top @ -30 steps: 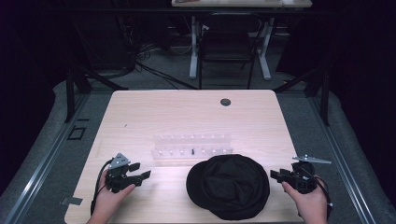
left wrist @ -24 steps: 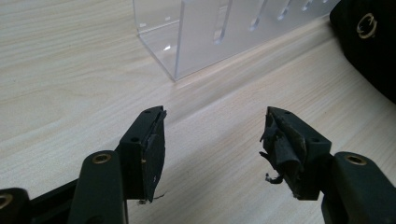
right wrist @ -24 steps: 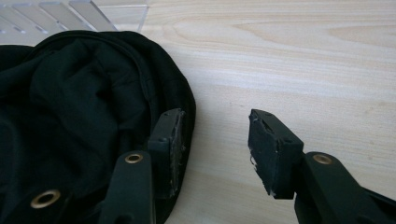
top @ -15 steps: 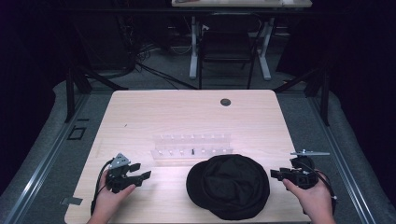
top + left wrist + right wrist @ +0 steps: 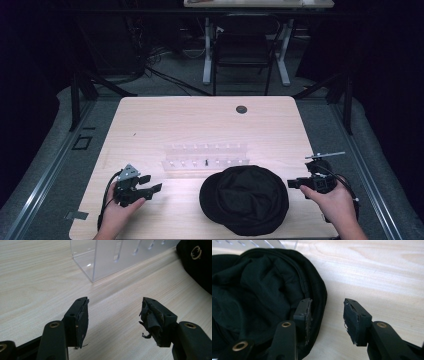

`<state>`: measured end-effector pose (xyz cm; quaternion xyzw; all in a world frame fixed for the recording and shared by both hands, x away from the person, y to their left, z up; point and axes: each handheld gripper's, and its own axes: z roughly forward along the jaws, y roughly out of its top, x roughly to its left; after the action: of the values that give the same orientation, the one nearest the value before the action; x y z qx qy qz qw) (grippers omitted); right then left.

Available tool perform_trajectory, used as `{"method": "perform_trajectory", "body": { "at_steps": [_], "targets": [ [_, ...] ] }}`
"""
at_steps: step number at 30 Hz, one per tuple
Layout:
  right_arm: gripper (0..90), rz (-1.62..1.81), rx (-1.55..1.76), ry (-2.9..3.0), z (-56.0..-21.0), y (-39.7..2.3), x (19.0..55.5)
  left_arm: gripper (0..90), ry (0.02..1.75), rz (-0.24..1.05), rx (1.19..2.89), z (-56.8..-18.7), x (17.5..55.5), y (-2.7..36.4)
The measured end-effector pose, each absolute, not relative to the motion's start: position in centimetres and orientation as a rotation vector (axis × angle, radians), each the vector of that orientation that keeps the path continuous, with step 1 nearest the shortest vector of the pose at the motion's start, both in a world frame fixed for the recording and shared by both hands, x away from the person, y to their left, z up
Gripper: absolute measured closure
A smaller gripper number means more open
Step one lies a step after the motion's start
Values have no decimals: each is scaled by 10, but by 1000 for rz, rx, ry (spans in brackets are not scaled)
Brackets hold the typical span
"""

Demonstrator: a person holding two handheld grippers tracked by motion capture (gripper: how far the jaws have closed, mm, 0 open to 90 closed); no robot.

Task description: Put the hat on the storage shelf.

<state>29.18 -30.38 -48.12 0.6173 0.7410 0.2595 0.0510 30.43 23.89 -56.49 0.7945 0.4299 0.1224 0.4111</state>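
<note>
A black cap [image 5: 244, 199] lay on the light wooden tabletop [image 5: 200, 125] near its front edge, a little right of the middle, with its rim just in front of a clear acrylic rack [image 5: 205, 156] that stood across the centre. In the high view the left gripper [image 5: 148, 185] rested low at the front left of the tabletop, held in the person's left hand [image 5: 120, 207], well apart from the cap and pointing toward it. In the left gripper view its jaws stood wide apart over bare wood and held nothing; the corner of the clear rack [image 5: 110, 257] rose ahead of them and the edge of the cap [image 5: 197, 265], bearing a small gold emblem, showed at the upper right. The right gripper [image 5: 294, 183] sat at the front right in the person's right hand [image 5: 332, 200], just beside the cap's right rim. In the right gripper view its jaws were spread, one over the dark fabric of the cap [image 5: 262, 295] at its edge and the other over the wood, with nothing pinched between them. A small dark round grommet [image 5: 241, 109] sat in the tabletop near its far edge.
</note>
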Motion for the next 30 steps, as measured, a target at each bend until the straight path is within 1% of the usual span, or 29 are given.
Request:
{"method": "perform_trajectory", "body": {
  "at_steps": [23,30],
  "targets": [
    [638,663,2019,2344,-497,-297,312,390,1086,306,1995,-566,305,238],
    [674,557,2050,2394,-503,-294,319,390,1089,302,1995,-566,305,238]
  ]
}}
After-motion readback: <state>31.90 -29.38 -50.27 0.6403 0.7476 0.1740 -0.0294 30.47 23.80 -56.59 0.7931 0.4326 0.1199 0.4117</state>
